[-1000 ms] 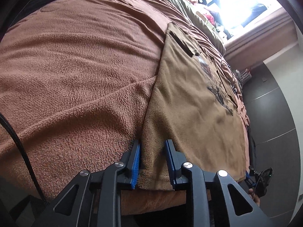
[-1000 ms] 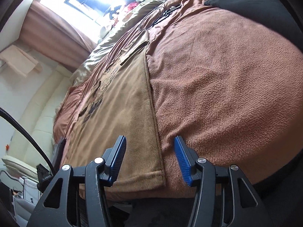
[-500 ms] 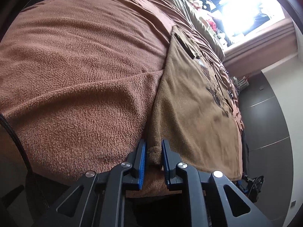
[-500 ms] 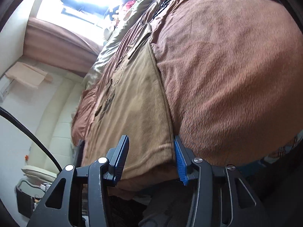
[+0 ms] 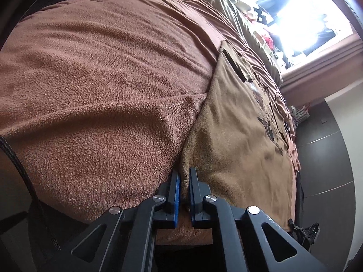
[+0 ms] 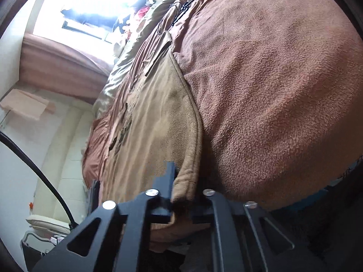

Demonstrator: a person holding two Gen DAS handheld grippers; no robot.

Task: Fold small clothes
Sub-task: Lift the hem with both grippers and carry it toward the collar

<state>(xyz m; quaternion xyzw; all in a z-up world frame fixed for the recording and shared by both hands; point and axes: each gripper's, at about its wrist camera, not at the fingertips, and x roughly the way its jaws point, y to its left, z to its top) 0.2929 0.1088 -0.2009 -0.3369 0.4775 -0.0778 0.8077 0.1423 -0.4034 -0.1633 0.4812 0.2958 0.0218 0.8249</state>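
At the near edge of the bed (image 5: 95,95), on the brown fleece blanket, tan shirt (image 5: 238,136) spread flat, dark print facing up, collar end toward the far edge by the bright window (image 5: 301,15). Left gripper (image 5: 184,189) pinching one near corner of the shirt's hem, blue pads just drawn together, a thin ridge of cloth squeezed between. Right gripper (image 6: 185,193) clamped on the other near corner, jaws just snapped in, hem bunched up between them. Black cable (image 6: 34,170) arcing past on the left of the right wrist view.
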